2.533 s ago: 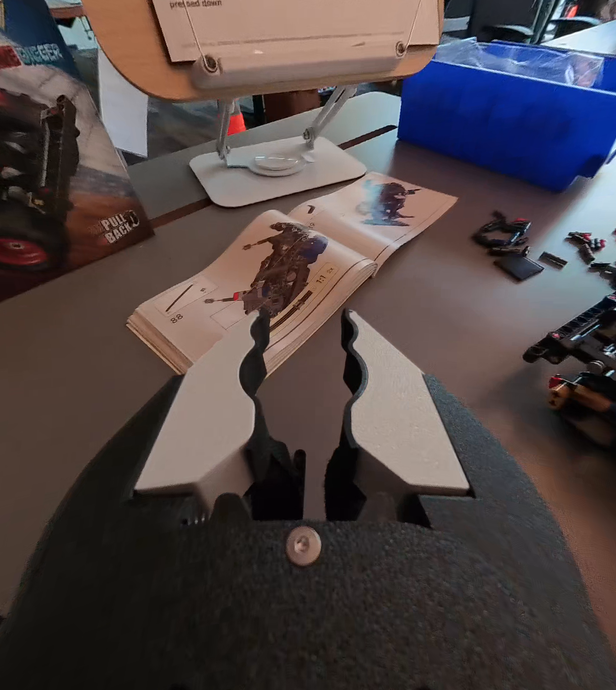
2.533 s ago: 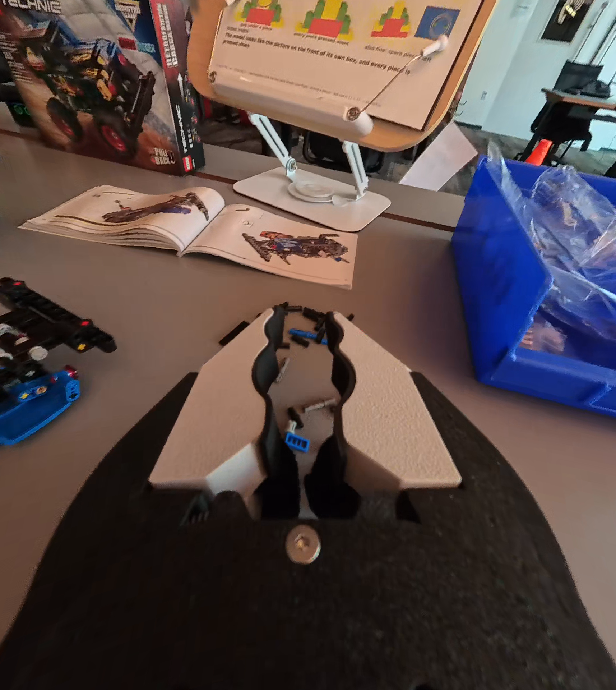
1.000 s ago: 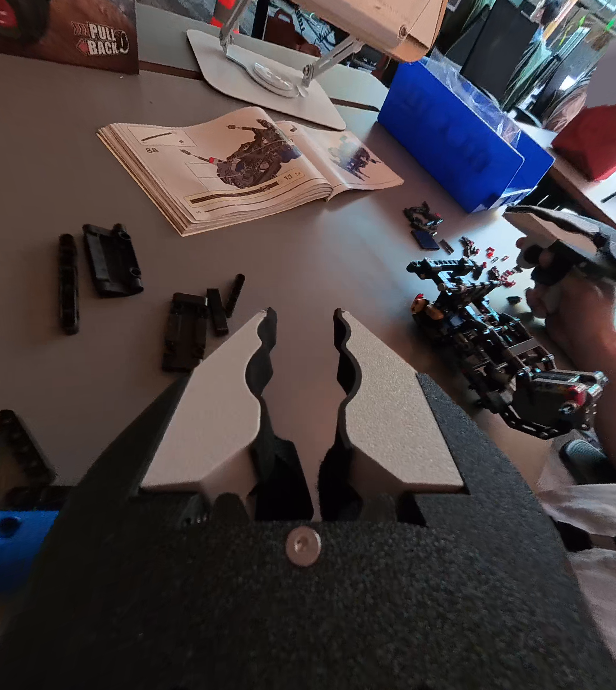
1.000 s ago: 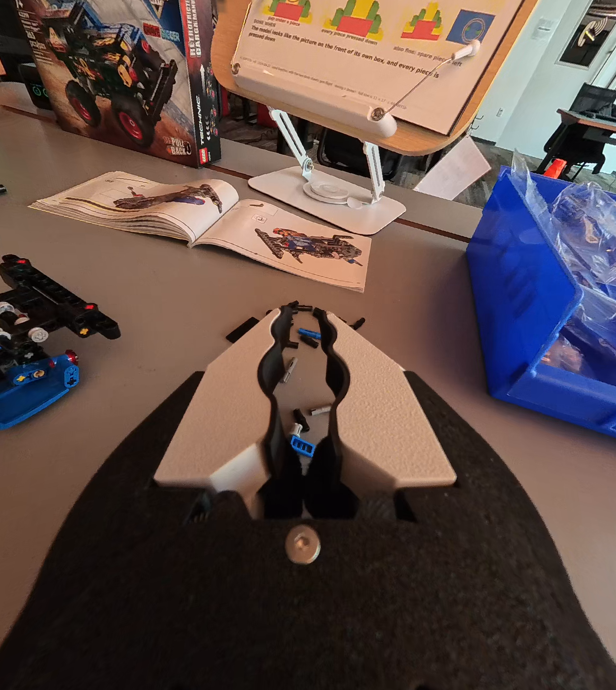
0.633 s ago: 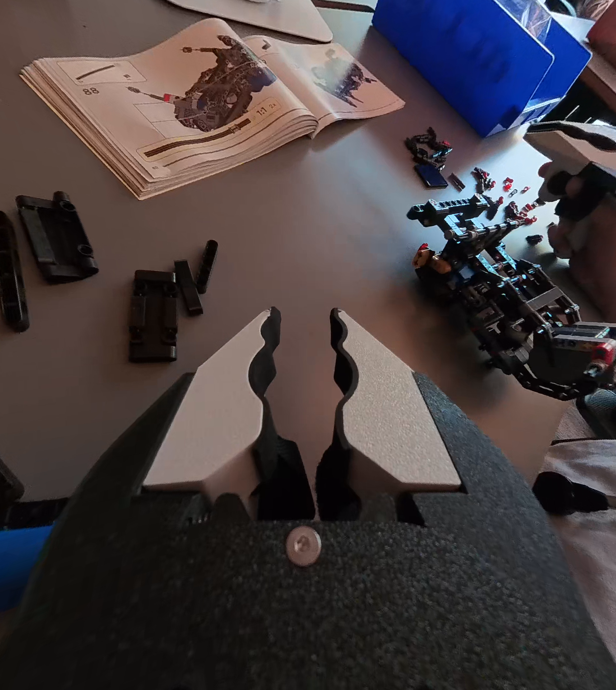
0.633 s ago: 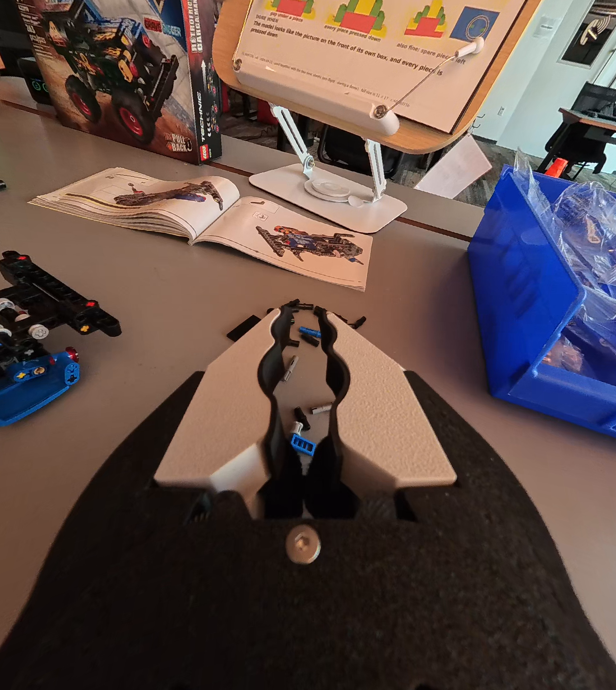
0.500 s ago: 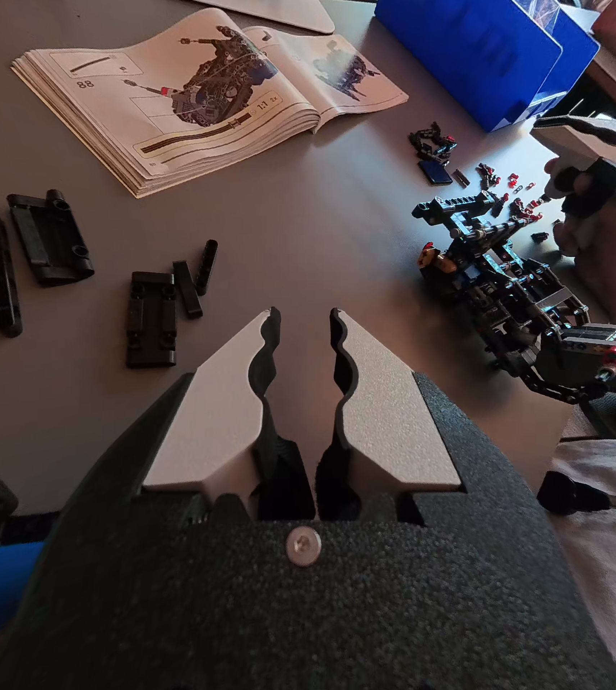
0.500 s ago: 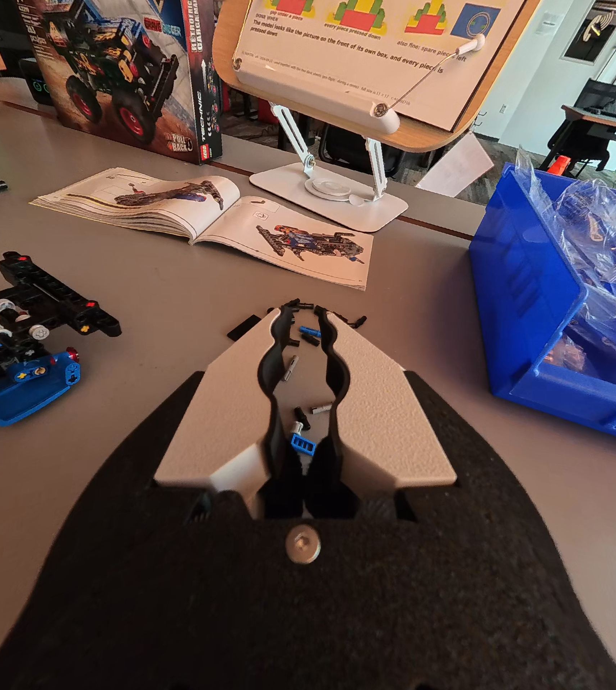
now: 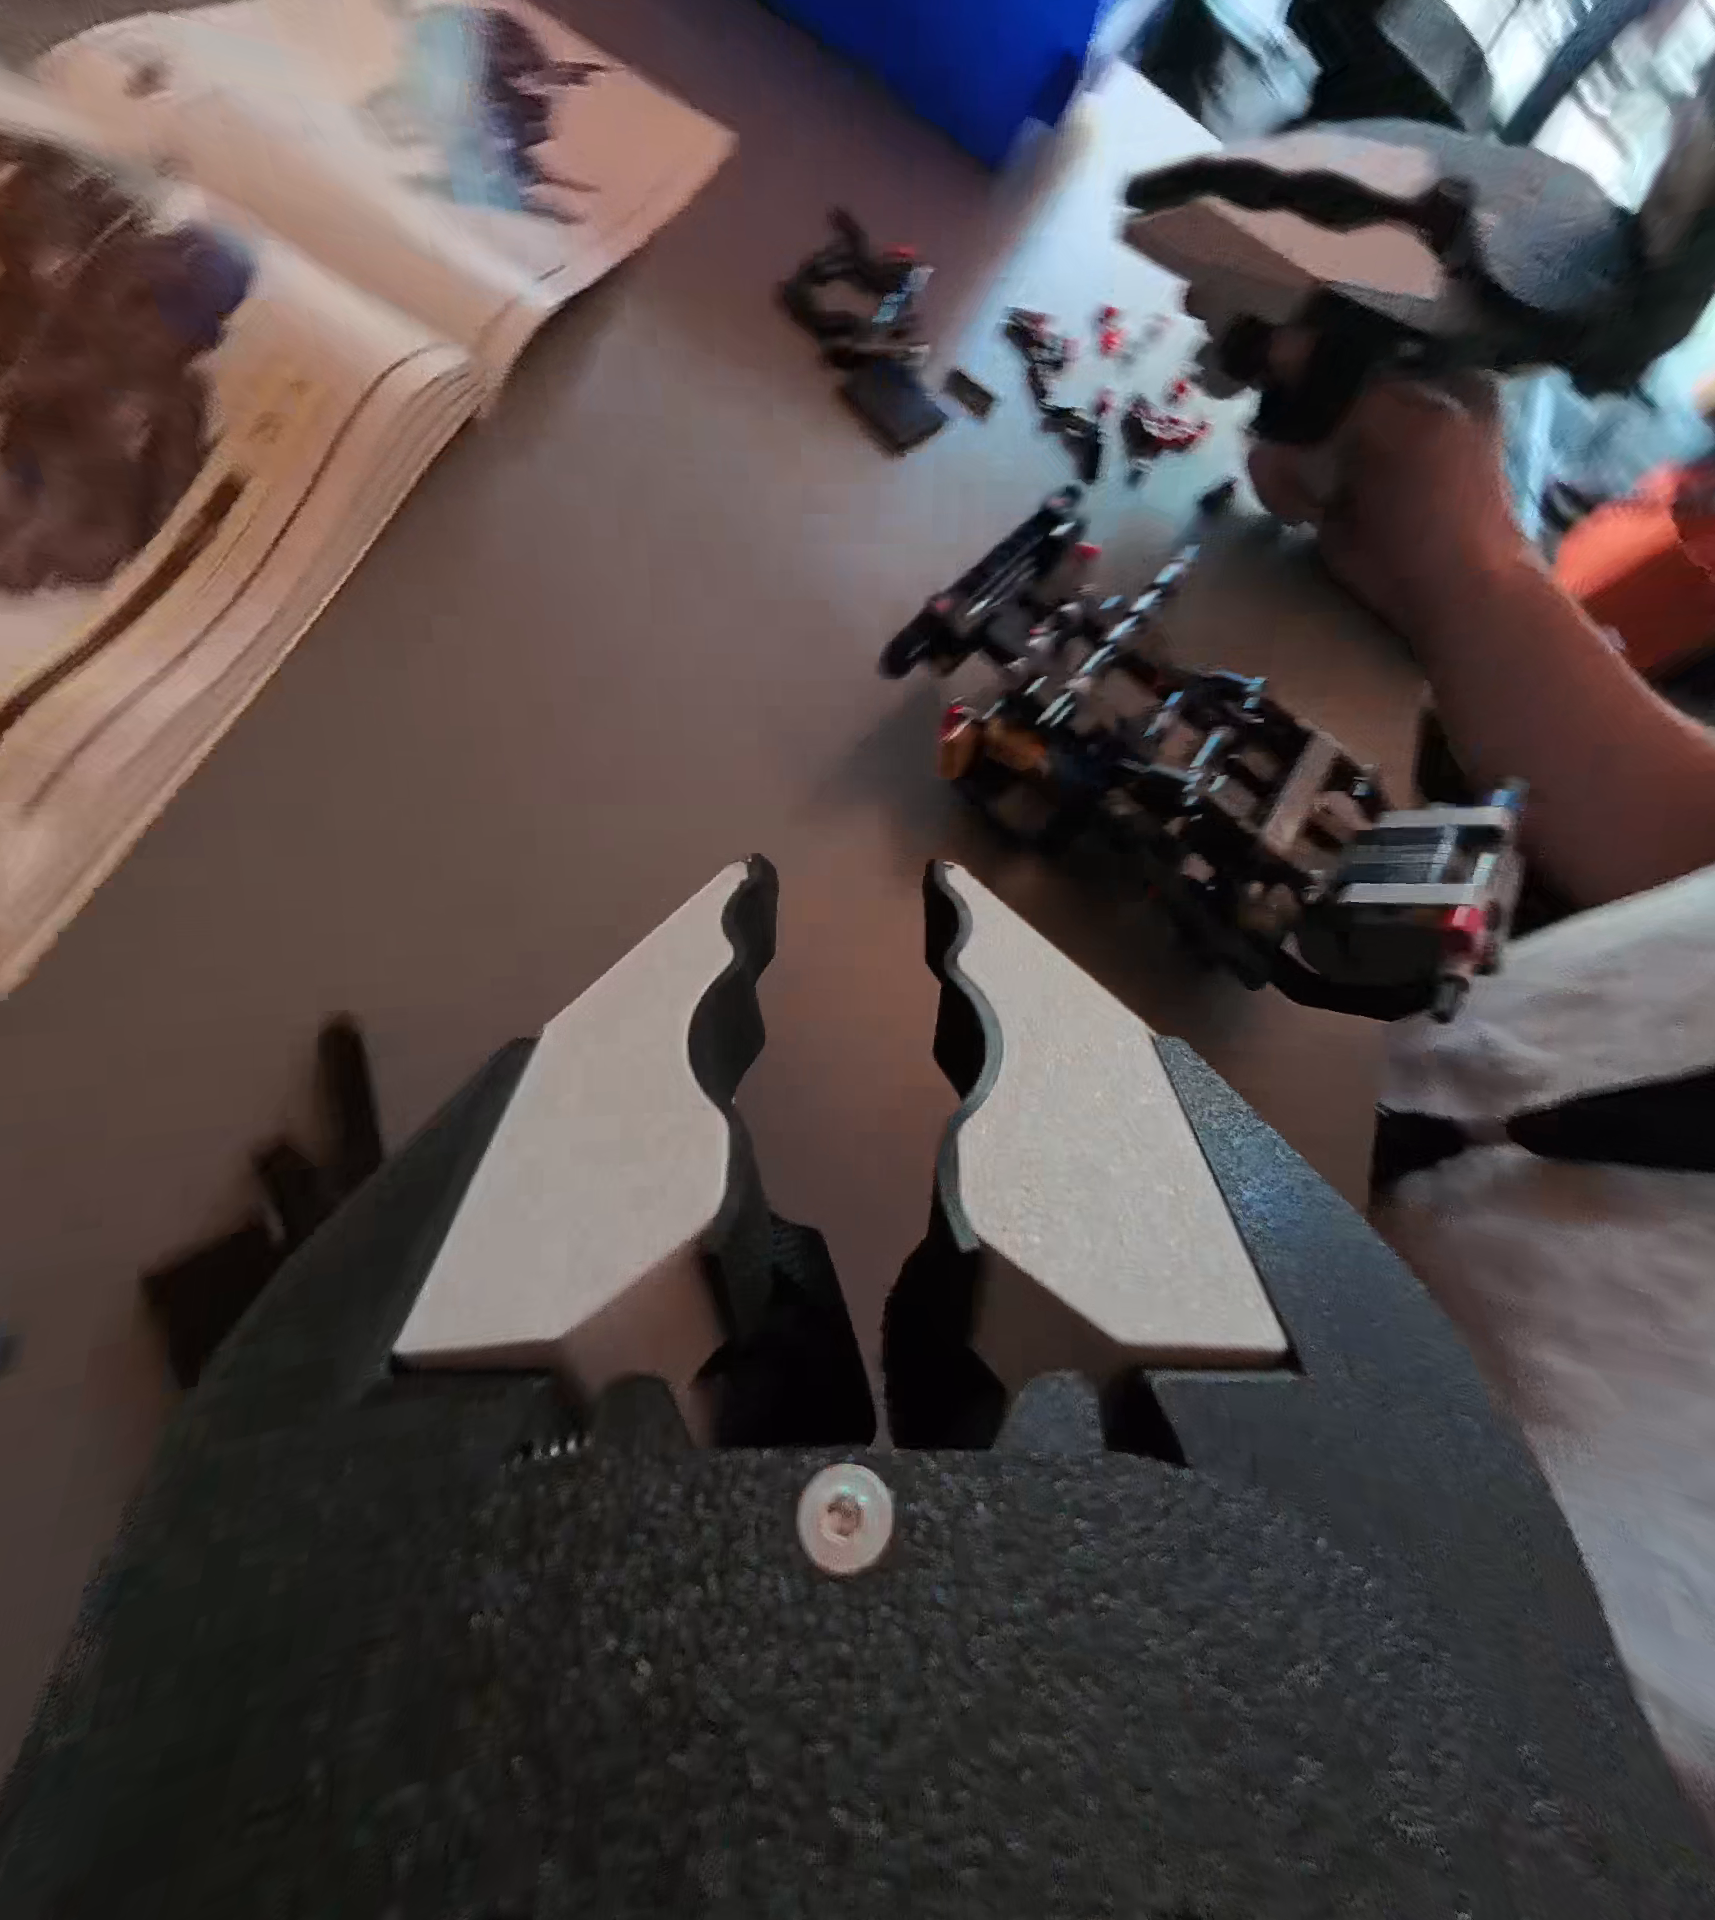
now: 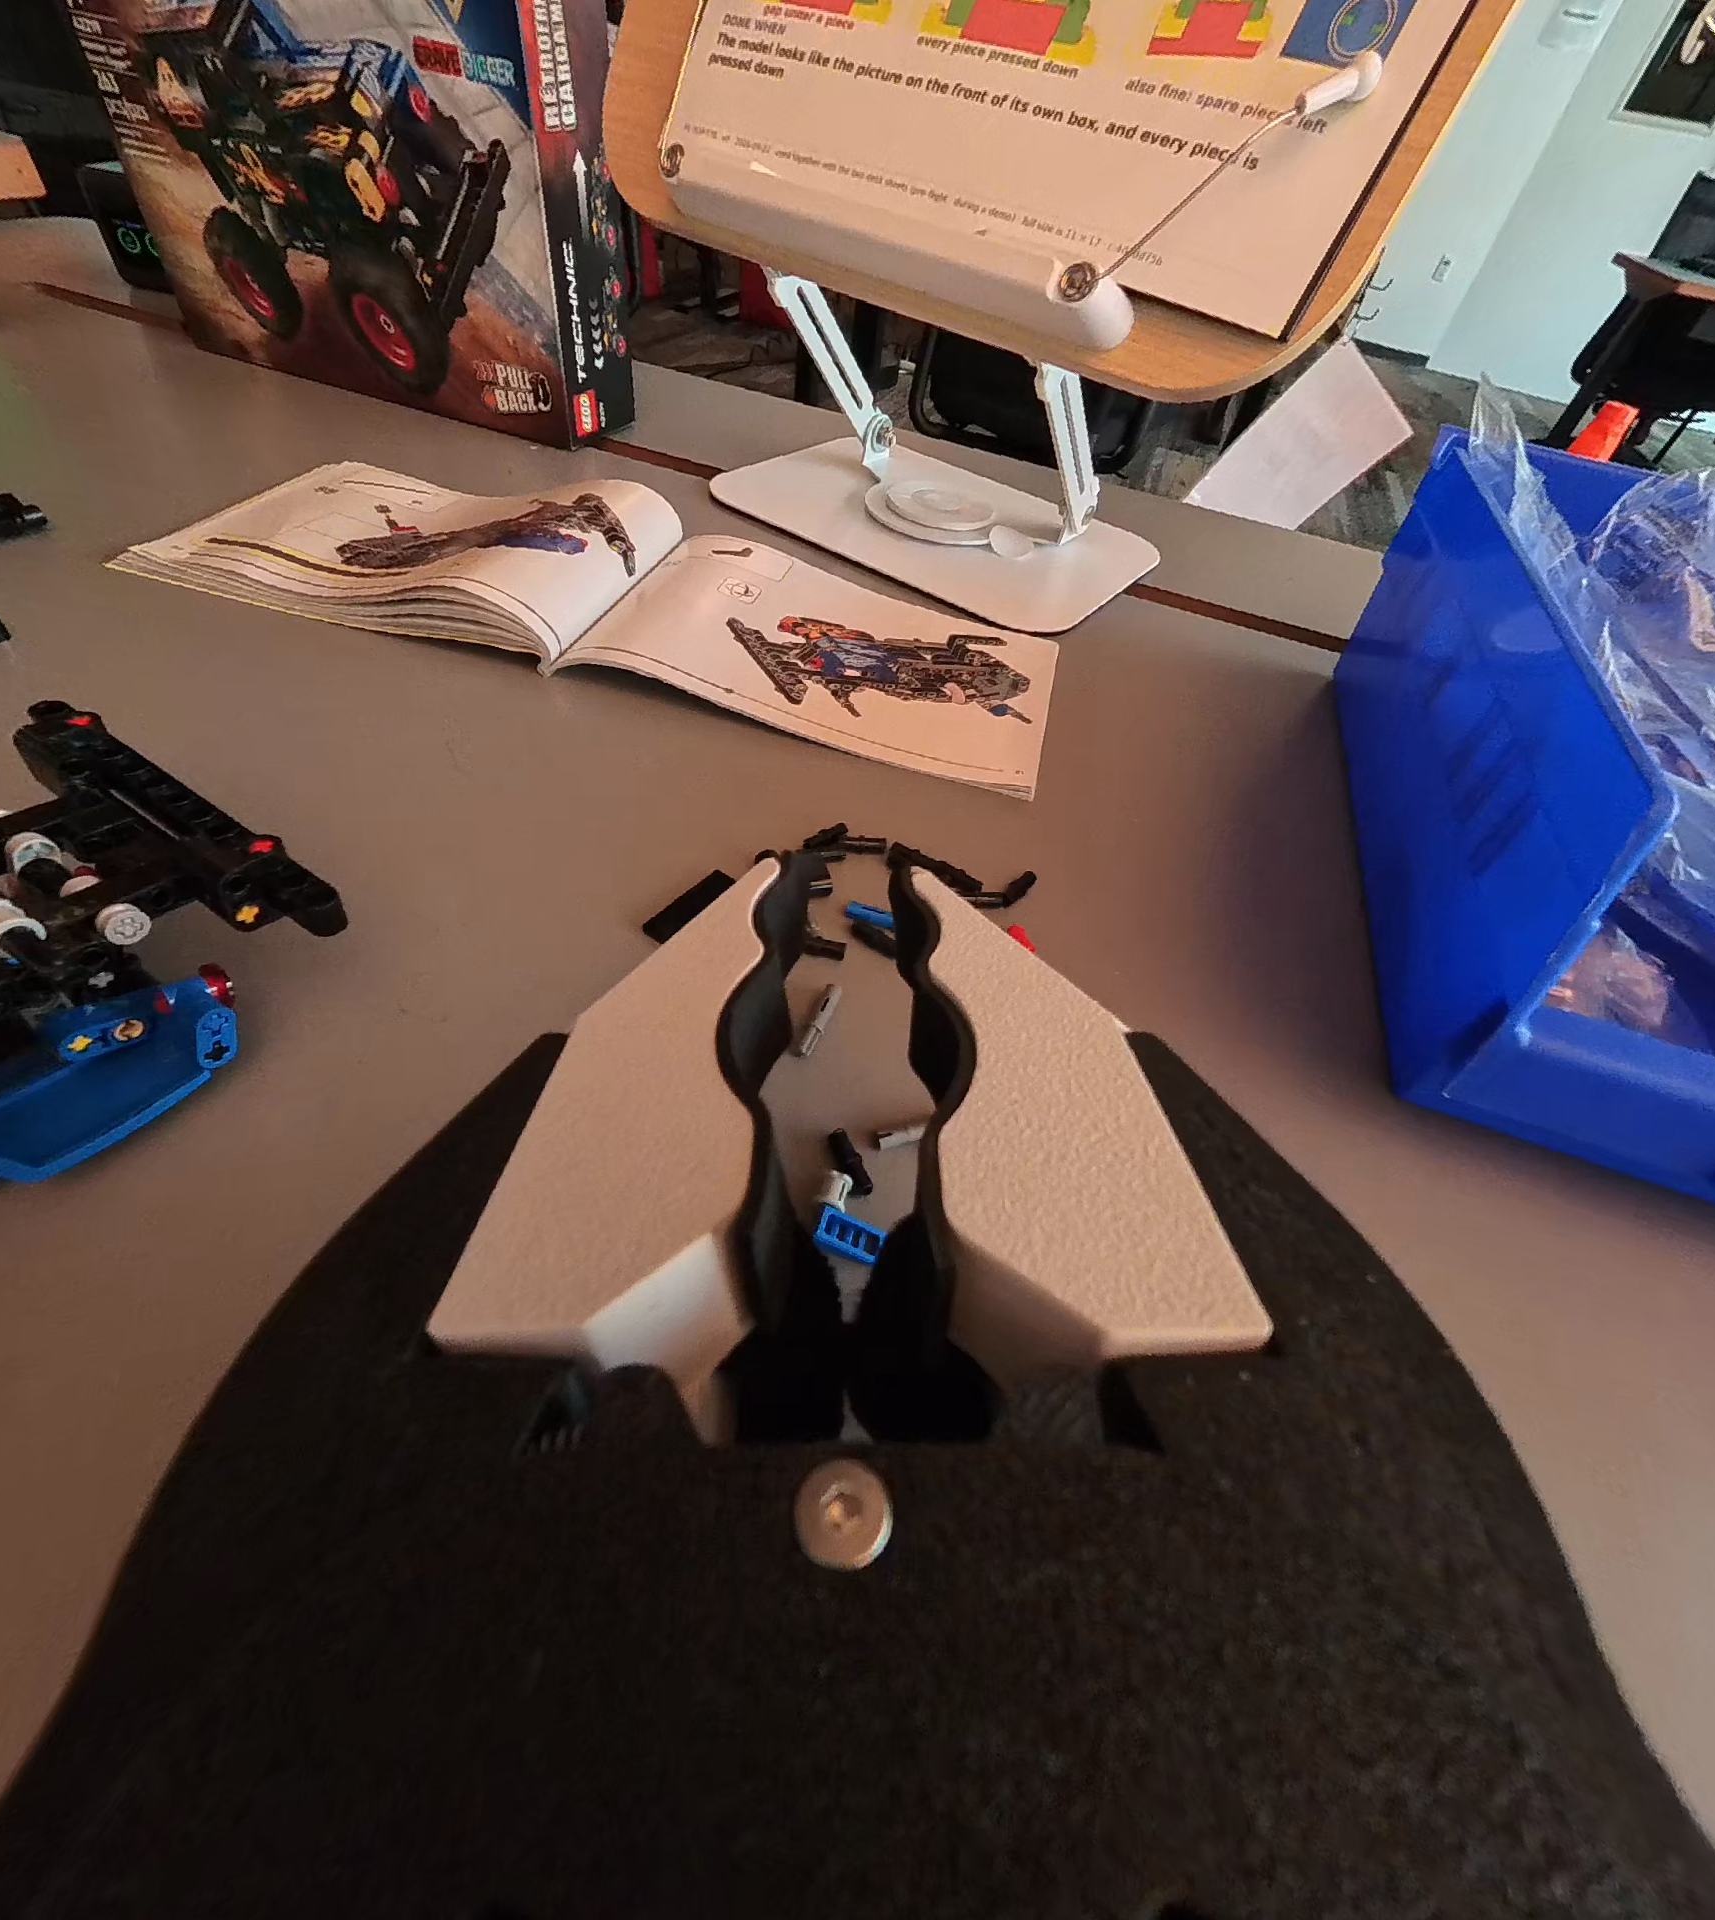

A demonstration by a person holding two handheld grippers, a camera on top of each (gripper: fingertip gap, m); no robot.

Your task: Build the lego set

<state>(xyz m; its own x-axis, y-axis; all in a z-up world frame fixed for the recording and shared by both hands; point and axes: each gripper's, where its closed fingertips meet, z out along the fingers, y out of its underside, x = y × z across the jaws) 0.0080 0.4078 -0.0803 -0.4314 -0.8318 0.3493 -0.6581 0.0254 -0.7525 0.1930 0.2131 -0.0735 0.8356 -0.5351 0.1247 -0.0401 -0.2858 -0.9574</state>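
The partly built black model (image 9: 1175, 769) lies on the table, ahead and right of my left gripper (image 9: 848, 883), which is open and empty; this view is motion-blurred. In the right wrist view the same model (image 10: 105, 894) with its blue panel (image 10: 53, 1081) lies at the left. My right gripper (image 10: 842, 883) is open, its jaws narrowly apart, and holds nothing. It hovers over several small loose pins, among them a blue pin (image 10: 868, 914), a grey pin (image 10: 820, 1018) and a blue piece (image 10: 848, 1236). The right gripper (image 9: 1352, 229), held by a hand, also shows in the left wrist view.
An open instruction booklet (image 10: 572, 613) lies mid-table, with the set's box (image 10: 365, 208) and a sheet on a stand (image 10: 936, 520) behind it. A blue bin (image 10: 1518, 831) with plastic bags stands at the right. Black loose parts (image 9: 313, 1143) lie by my left gripper and small parts (image 9: 874, 312) beyond the model. To the grey pin (image 10: 820, 1018): right tips about 7 cm, left tips about 25 cm. It turns up in the left wrist view (image 9: 977, 379) as well. The left gripper is farther from the blue piece (image 10: 848, 1236), some 30 cm, than the right, some 8 cm. Look for it in the left wrist view (image 9: 1103, 421) too.
My left gripper has swung right and forward toward the model, and its view has blurred. Its jaws stand a little closer than 2.5 s ago. The right gripper has hardly moved.
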